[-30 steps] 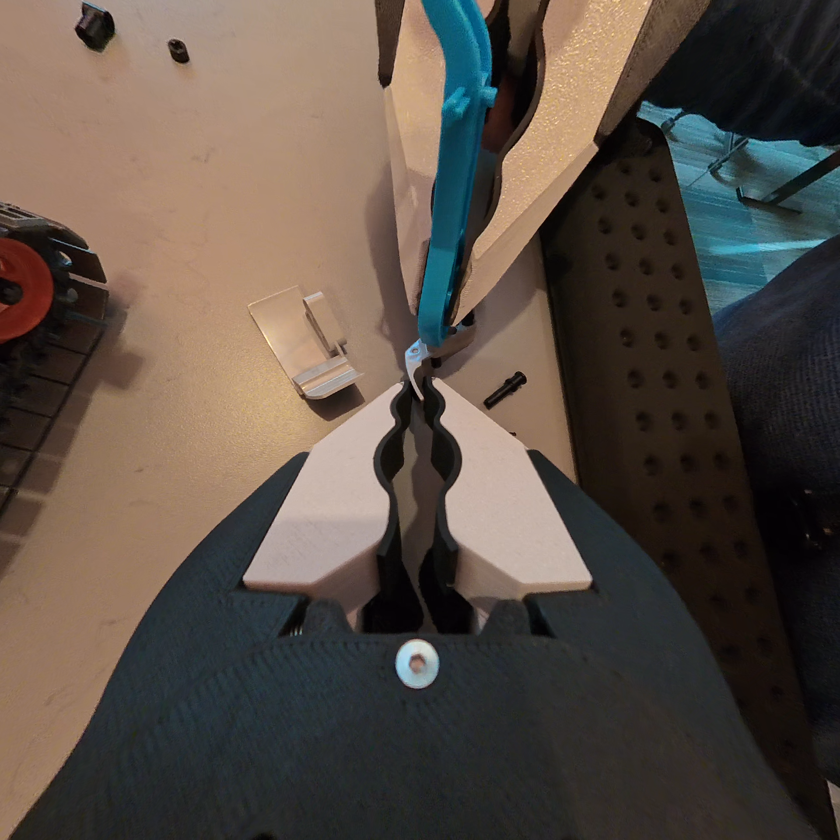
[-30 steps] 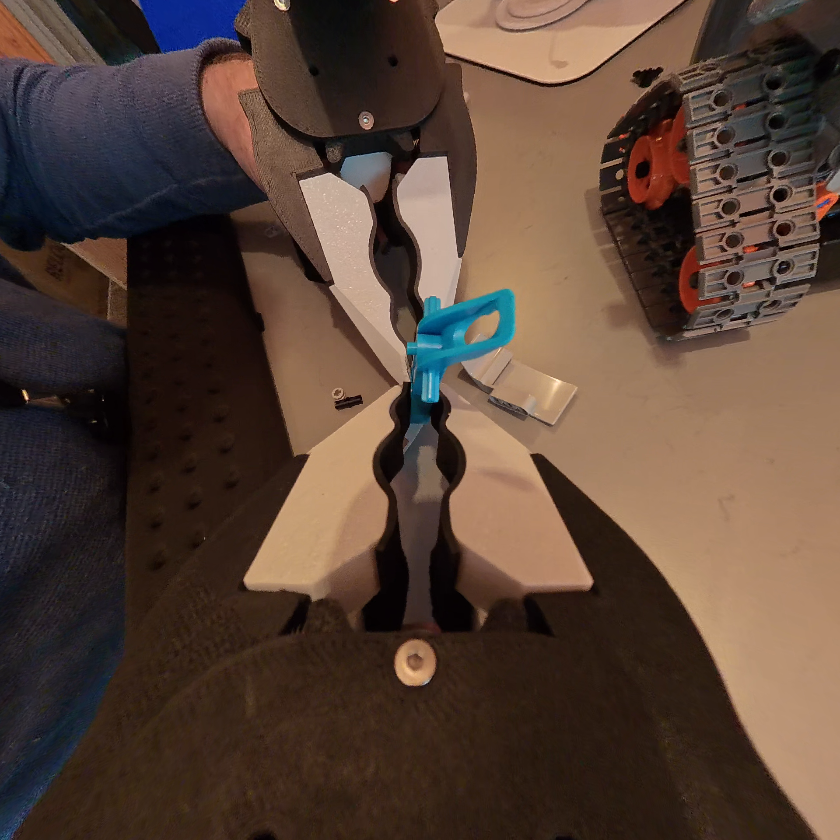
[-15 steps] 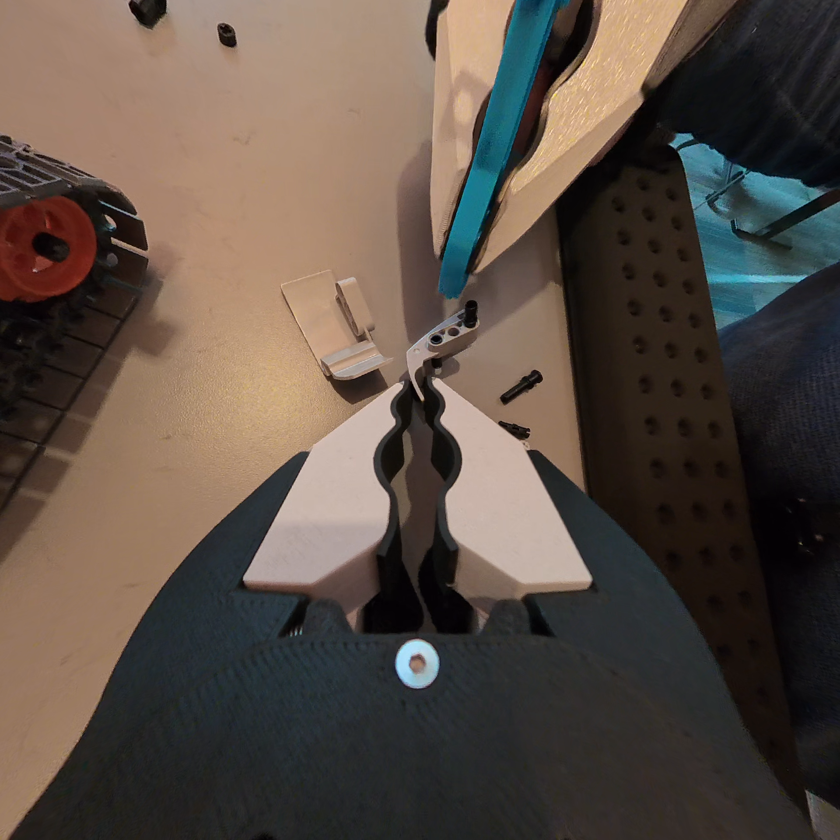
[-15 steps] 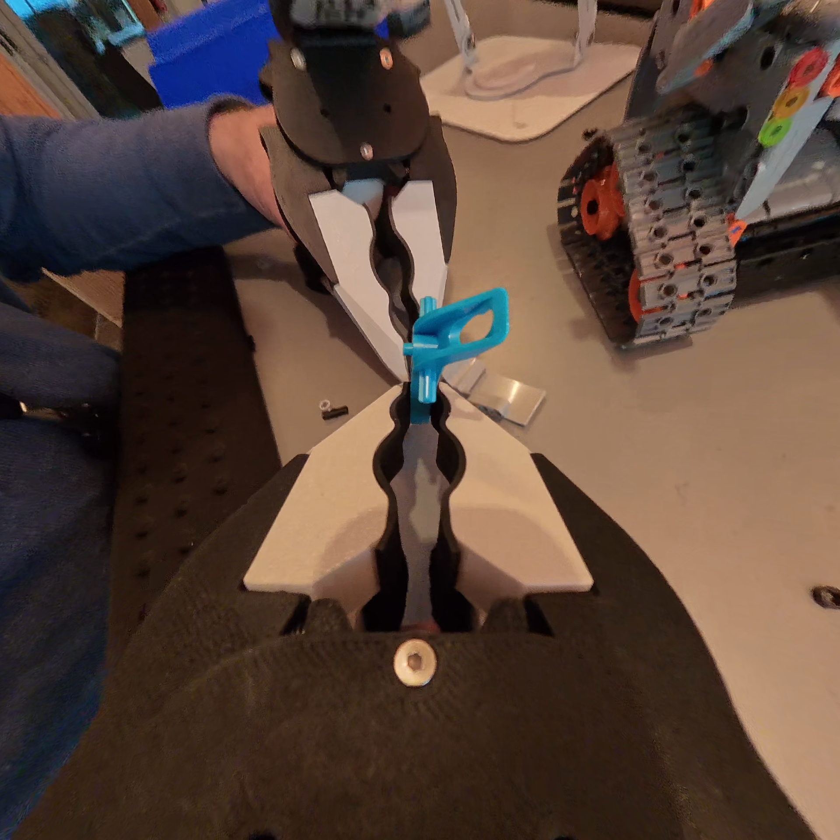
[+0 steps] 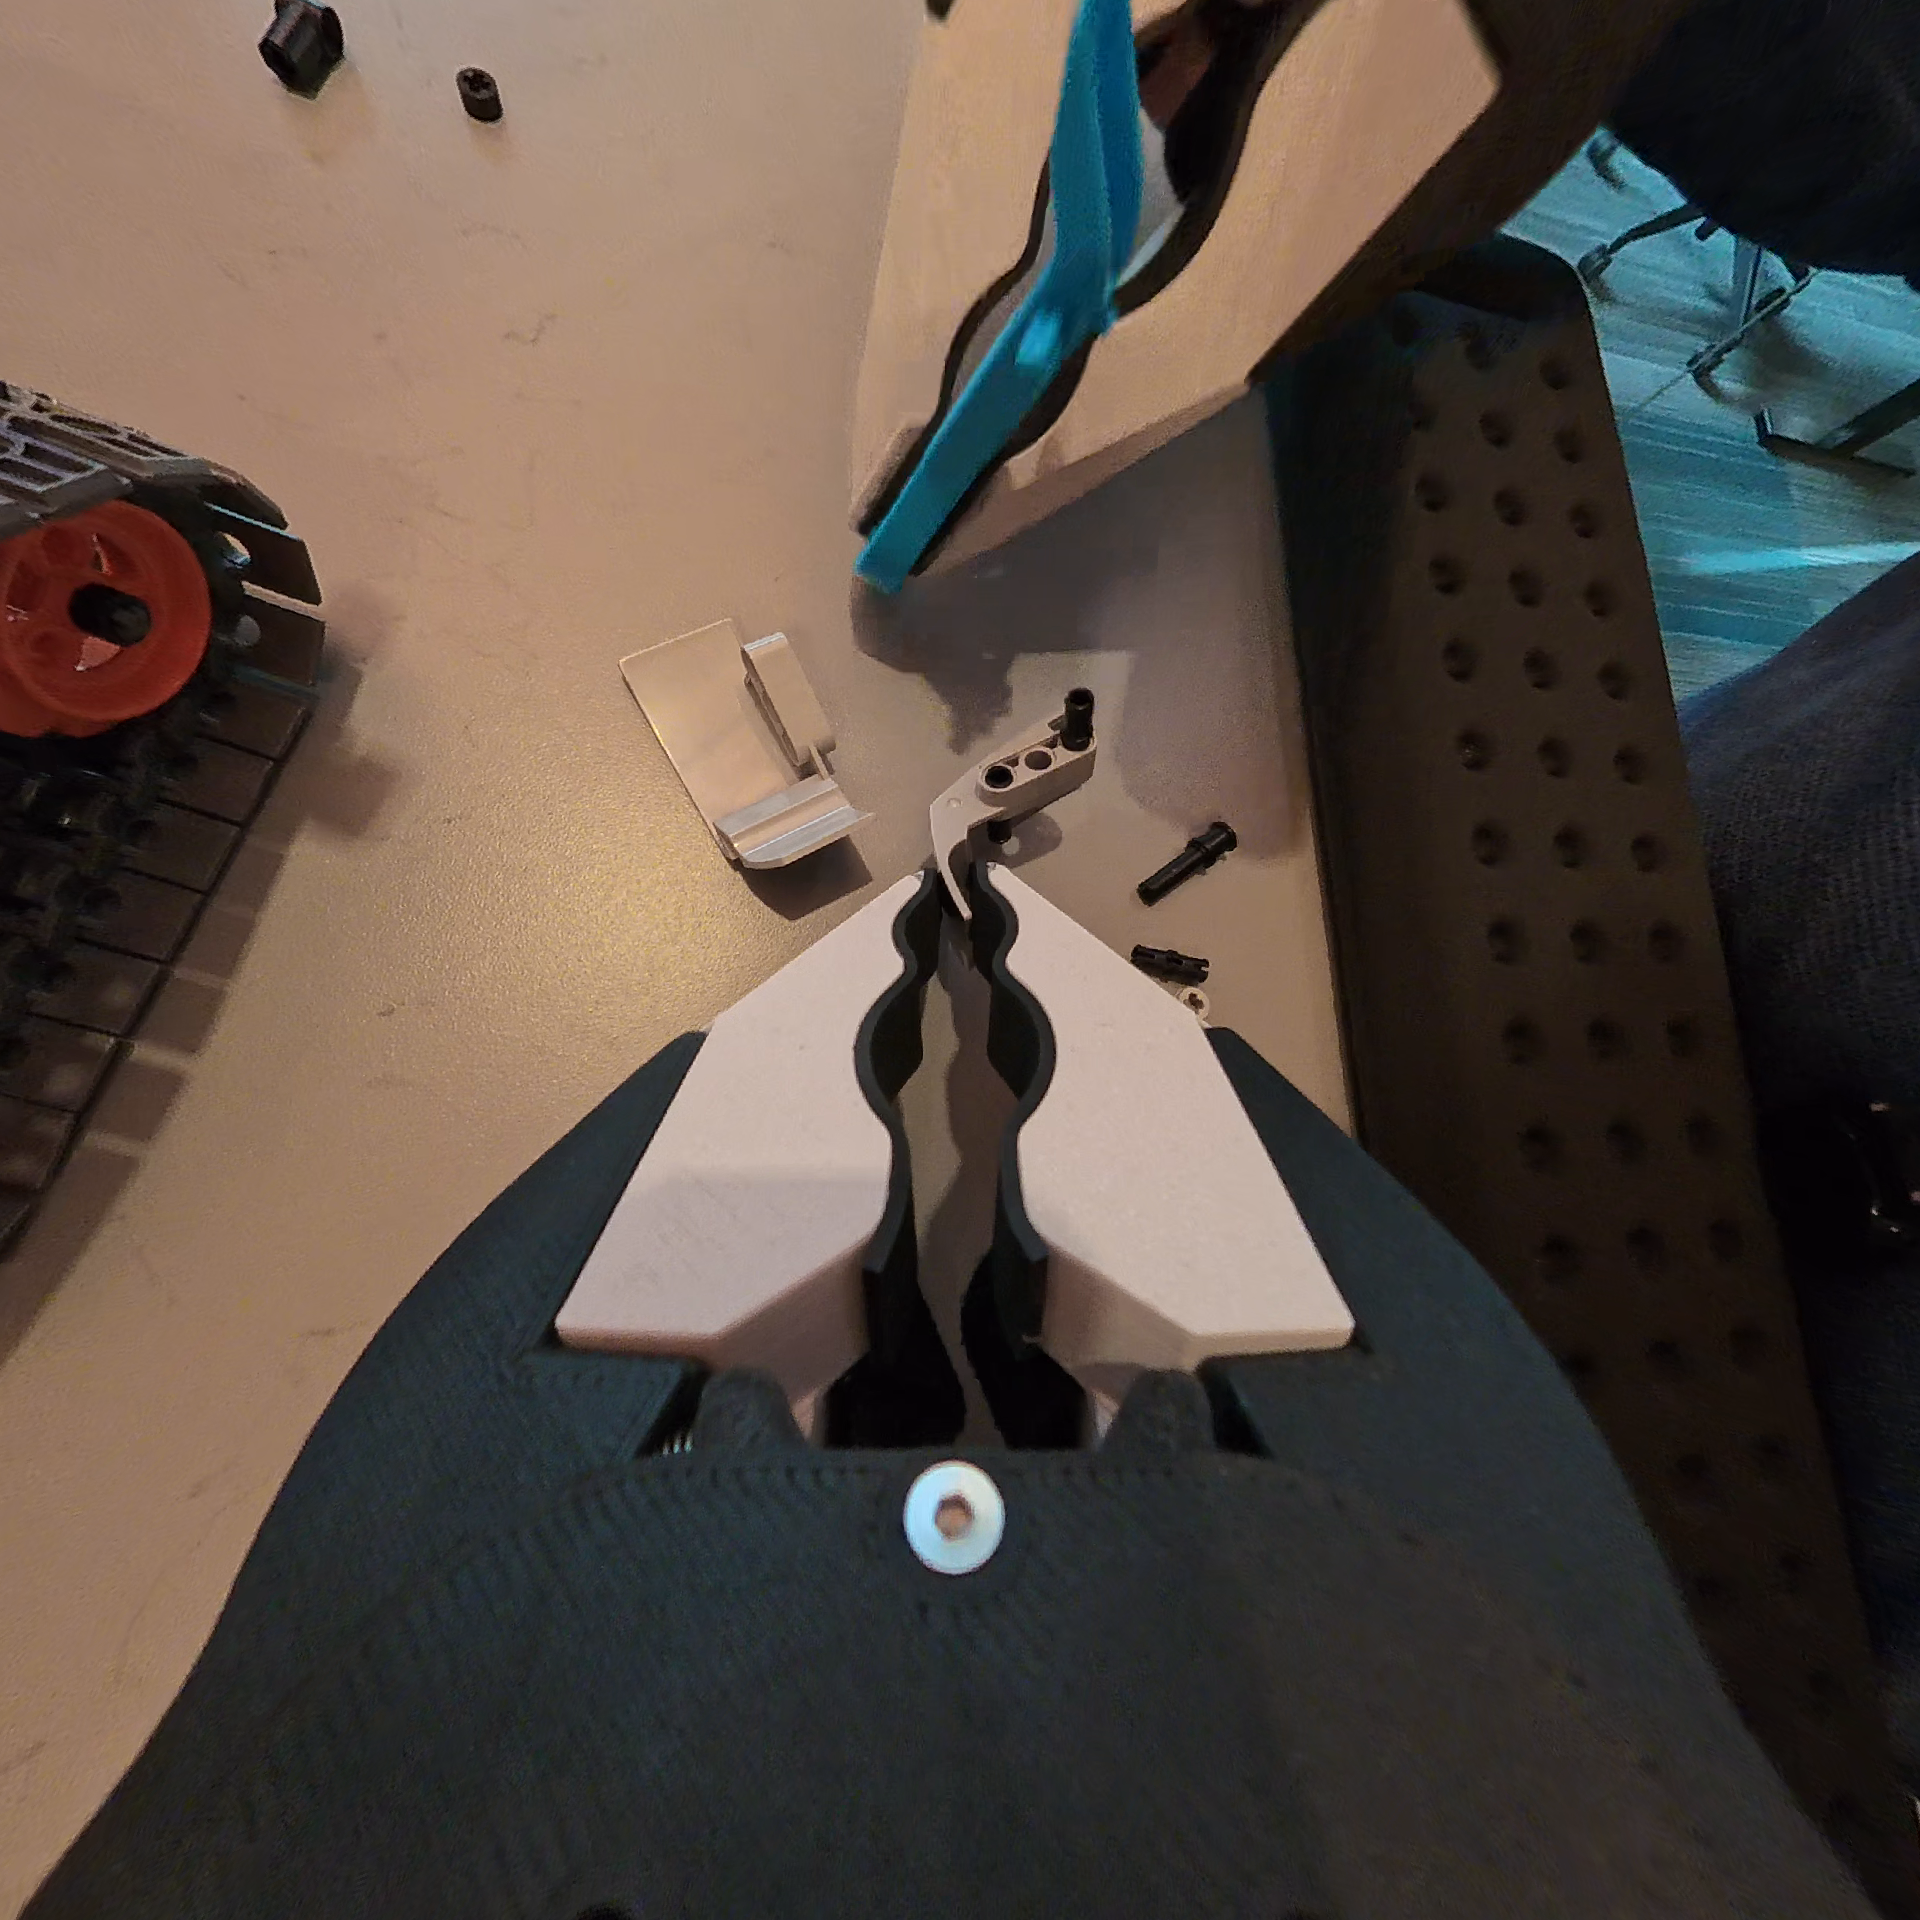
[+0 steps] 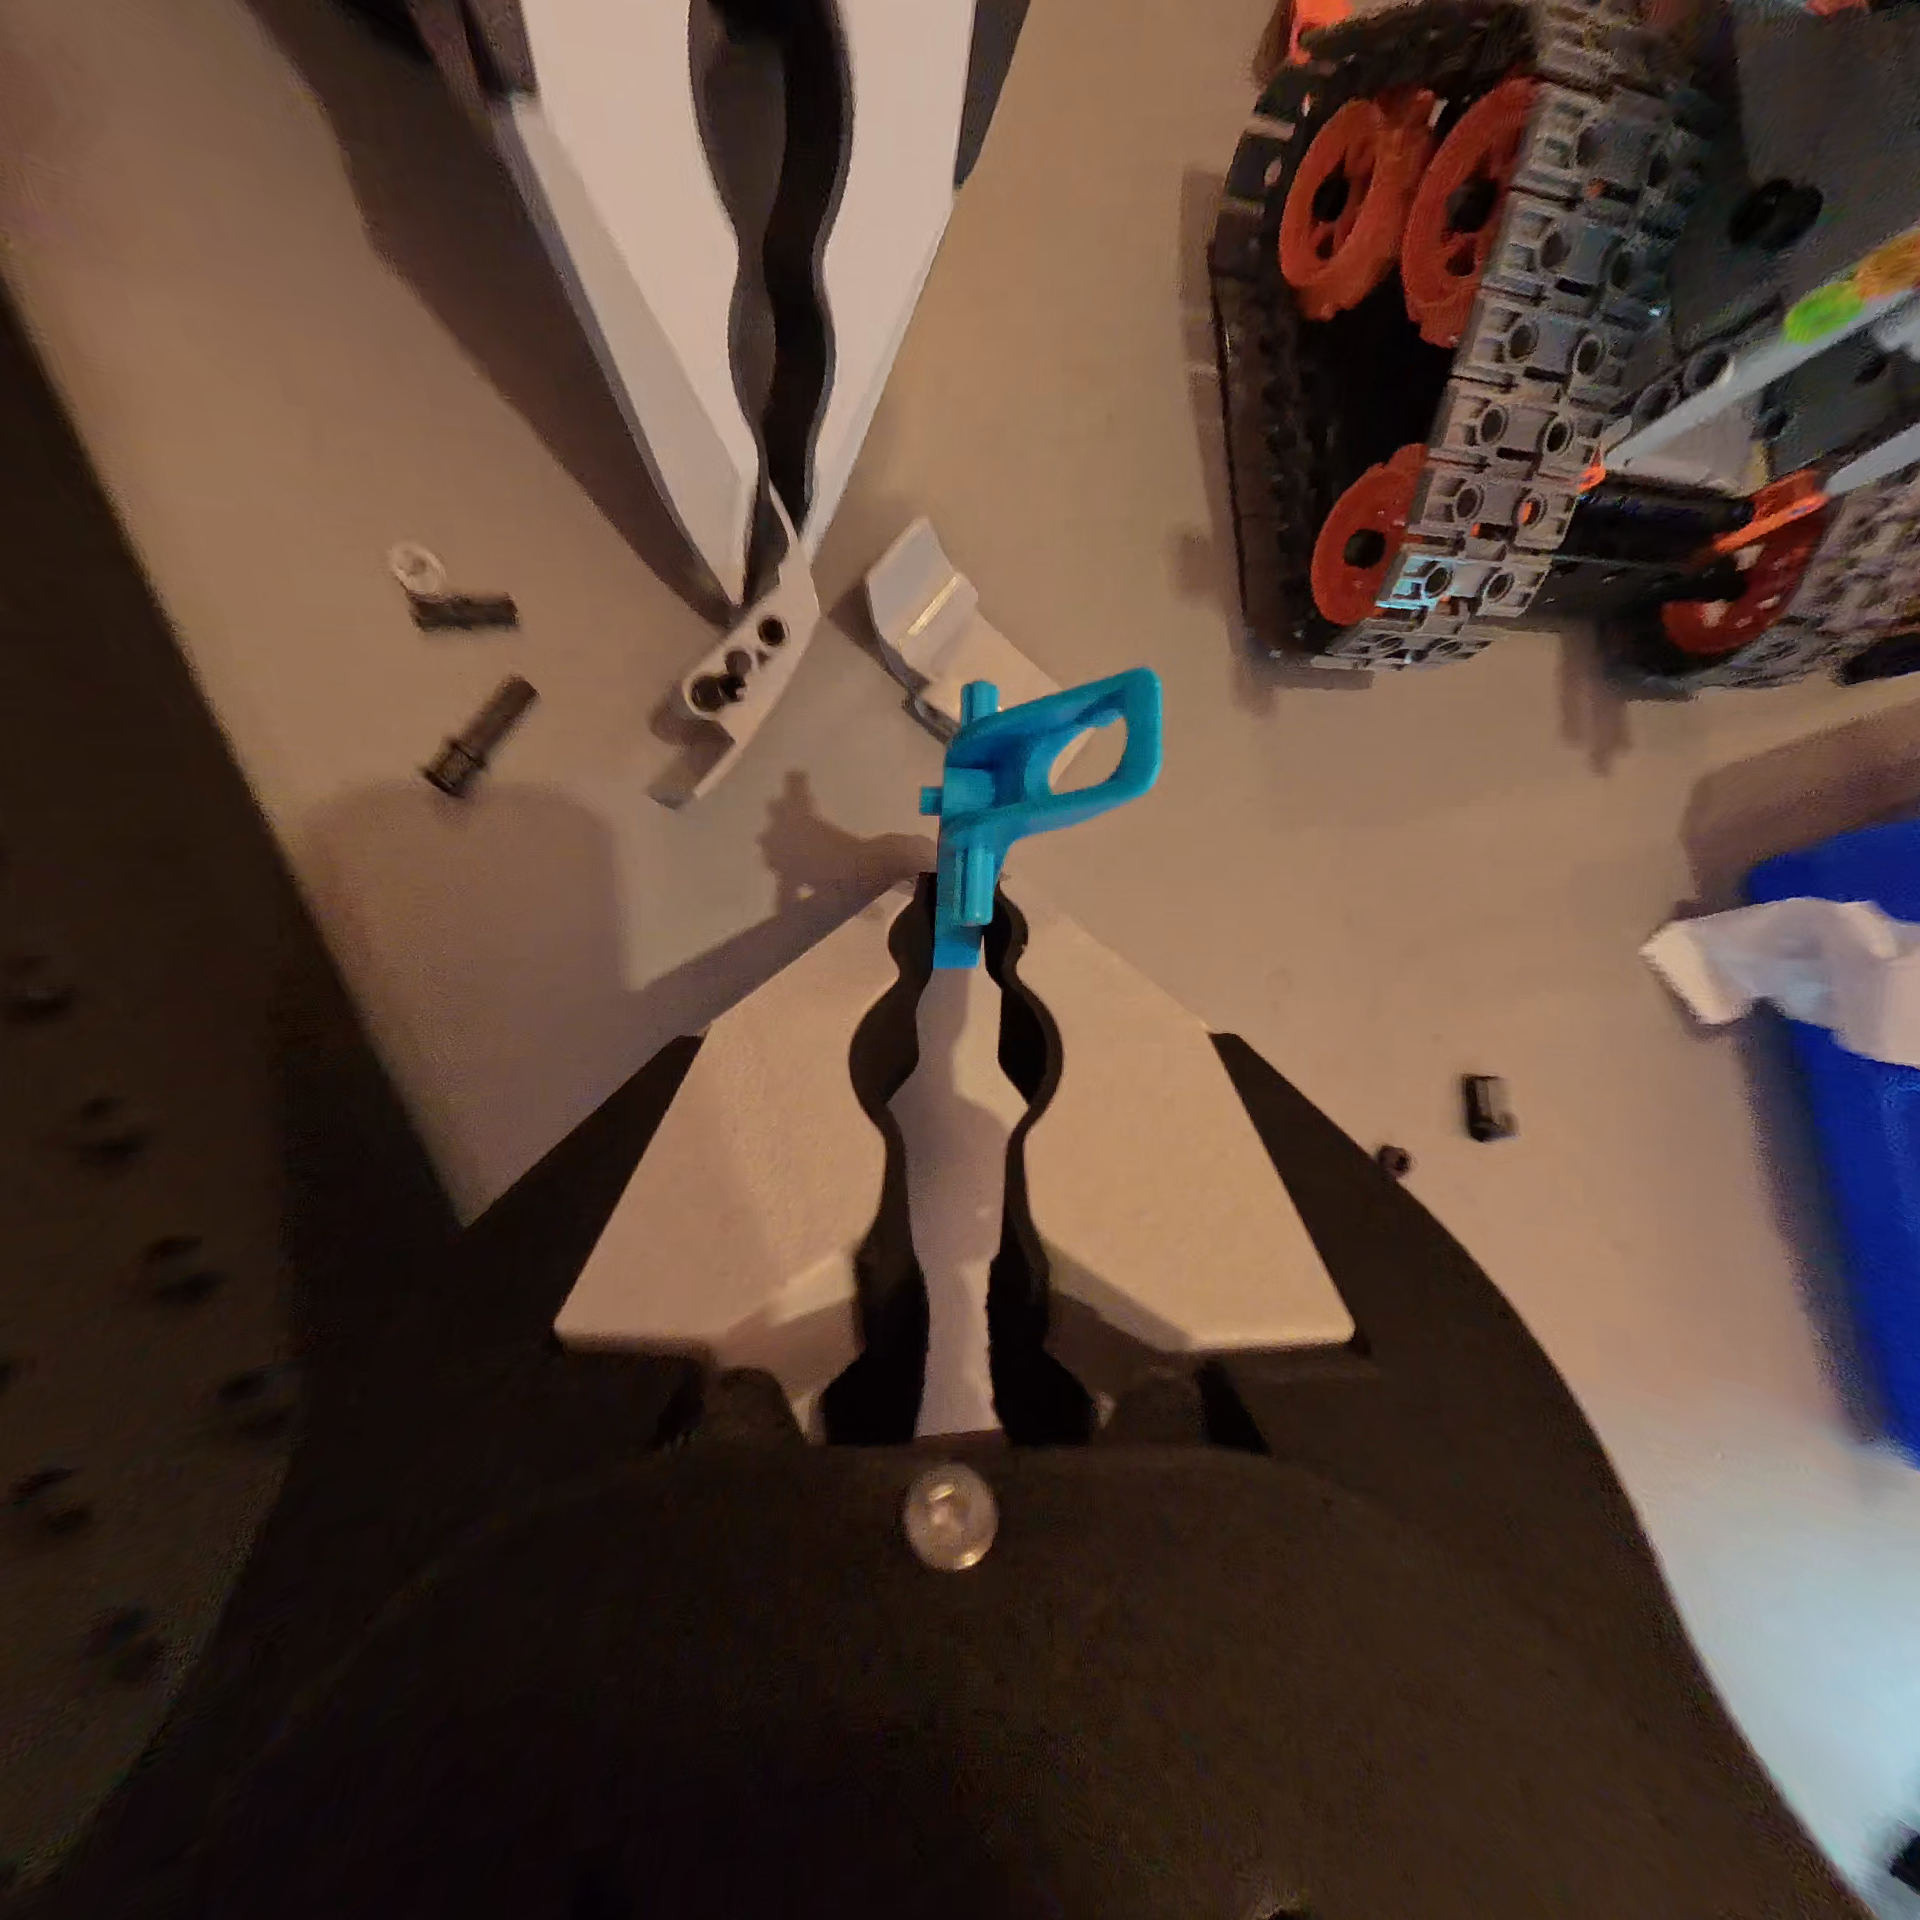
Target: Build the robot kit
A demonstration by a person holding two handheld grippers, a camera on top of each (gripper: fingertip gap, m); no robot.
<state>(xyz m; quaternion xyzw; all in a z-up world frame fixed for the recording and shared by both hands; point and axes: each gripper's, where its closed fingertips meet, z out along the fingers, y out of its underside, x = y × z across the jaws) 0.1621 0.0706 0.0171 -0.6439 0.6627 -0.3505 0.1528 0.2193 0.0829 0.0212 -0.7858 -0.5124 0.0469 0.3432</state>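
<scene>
The left gripper (image 5: 954,896) pinches a bent grey holed plastic beam (image 5: 1023,787) at its fingertips, while the right gripper (image 6: 961,914) clamps a blue looped plastic tool (image 6: 1039,764), apparently presenting the beam's black pin (image 5: 1076,710) to it.

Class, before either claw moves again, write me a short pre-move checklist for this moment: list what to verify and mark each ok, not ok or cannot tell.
1. Left claw shut on the grey bent beam: ok.
2. Right claw shut on the blue tool: ok.
3. Black pin seated in the beam's end hole: ok.
4. Blue tool apart from the beam: ok.
5. Loose black pins on the table beside the beam, apart from the left claw: ok.
6. How firmly each grip holds: cannot tell.
</scene>
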